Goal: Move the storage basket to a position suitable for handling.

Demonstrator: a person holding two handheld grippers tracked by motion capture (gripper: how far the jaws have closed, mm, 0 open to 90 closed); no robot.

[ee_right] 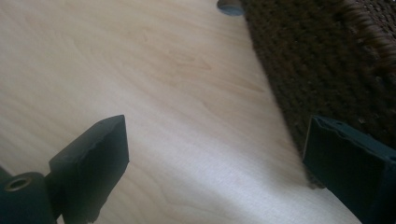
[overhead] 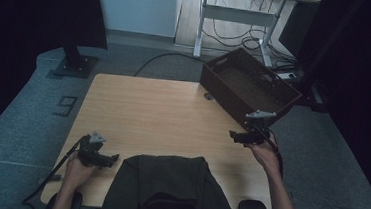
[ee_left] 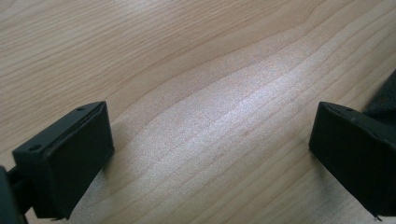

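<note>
Right gripper gapes beside the basket; left gripper gapes near the cloth.

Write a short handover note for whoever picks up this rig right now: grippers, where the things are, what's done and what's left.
Left gripper: open, nothing between the jaws, low over the table at its near left, right beside the dark garment.
Right gripper: open, holding nothing, raised near the table's right edge, just in front of the brown basket.
Garment: lies bunched at the near edge of the table, partly hanging over it.
Basket: stands at the far right corner; nothing visible inside.
Done: nothing moved that can be told.
Left: probably grasp the garment, and perhaps carry it to the basket.
</note>
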